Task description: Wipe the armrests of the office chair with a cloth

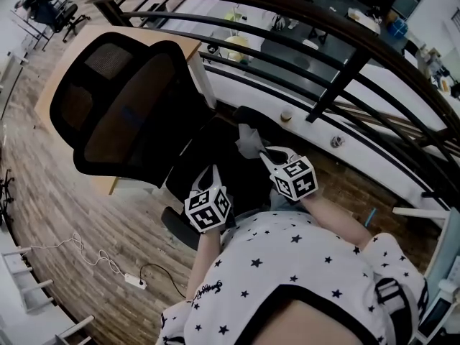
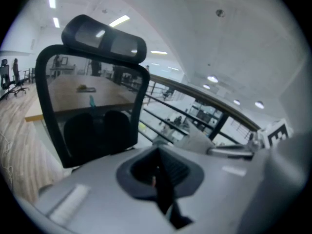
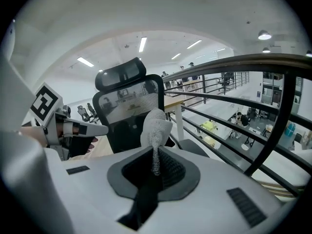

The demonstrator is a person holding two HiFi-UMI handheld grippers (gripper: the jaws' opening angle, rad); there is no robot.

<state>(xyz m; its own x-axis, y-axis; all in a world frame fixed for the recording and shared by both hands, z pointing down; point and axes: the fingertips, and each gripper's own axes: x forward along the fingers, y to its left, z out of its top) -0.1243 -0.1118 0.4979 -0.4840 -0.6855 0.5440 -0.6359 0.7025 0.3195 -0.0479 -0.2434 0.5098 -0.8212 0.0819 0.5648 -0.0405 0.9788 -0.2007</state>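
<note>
Black office chair takes up the left side, and the left tool is low in front of its backrest, jaws pressed together with nothing between them. Just to the right of it, the right tool is pinching a white cloth. The cloth bunches up out of the tips and sticks up just past them, over the seat area and close to the dark railing on the right.
</note>
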